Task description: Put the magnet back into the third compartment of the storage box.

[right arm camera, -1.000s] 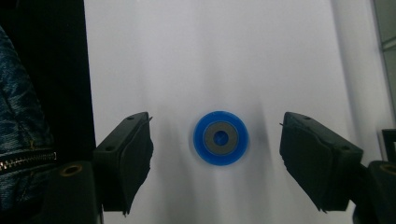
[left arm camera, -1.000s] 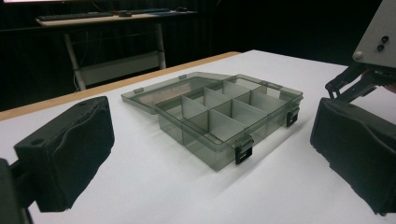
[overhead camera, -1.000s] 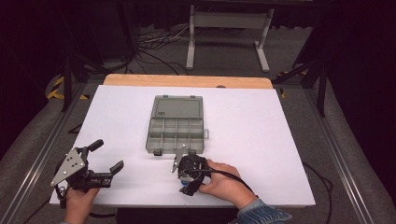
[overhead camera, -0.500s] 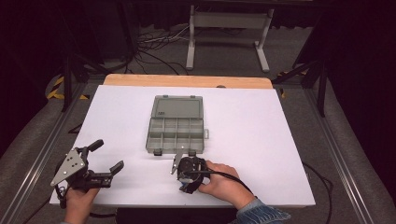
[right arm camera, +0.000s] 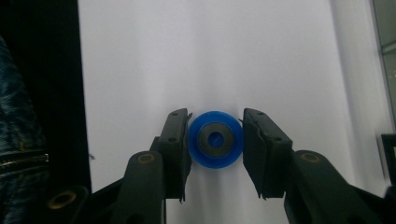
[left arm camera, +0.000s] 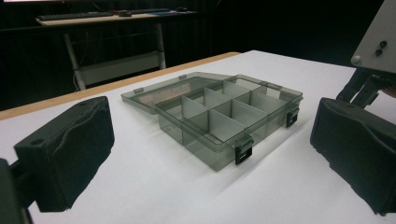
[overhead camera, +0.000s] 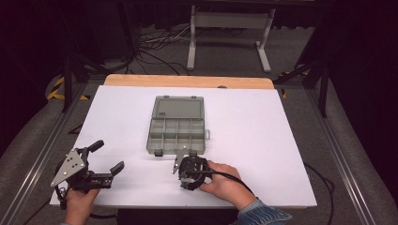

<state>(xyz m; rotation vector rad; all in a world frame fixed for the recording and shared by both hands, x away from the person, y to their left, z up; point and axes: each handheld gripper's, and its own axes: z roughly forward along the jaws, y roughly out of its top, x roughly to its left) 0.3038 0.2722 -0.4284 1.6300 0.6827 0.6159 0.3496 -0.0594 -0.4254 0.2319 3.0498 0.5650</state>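
A small blue round piece with a dark centre hole (right arm camera: 215, 139) sits between the jaws of my right gripper (right arm camera: 215, 140), which is shut on it and points straight down at the white table. In the high view this right gripper (overhead camera: 190, 171) is just in front of the grey see-through compartment box (overhead camera: 177, 129), whose lid lies open and flat toward the far side. My left gripper (overhead camera: 107, 156) is open near the table's front left corner, holding nothing. Its black pads (left arm camera: 65, 154) frame the box (left arm camera: 219, 116), and the compartments look empty.
The white table top (overhead camera: 263, 136) has a wooden strip along its far edge (overhead camera: 187, 81). Metal rails run down both sides of the table. Cables and a stand's legs lie on the dark floor beyond. A denim sleeve (overhead camera: 263, 216) comes in at the bottom.
The right gripper has shifted and turned very slightly in front of the box. The left gripper has stayed in place.
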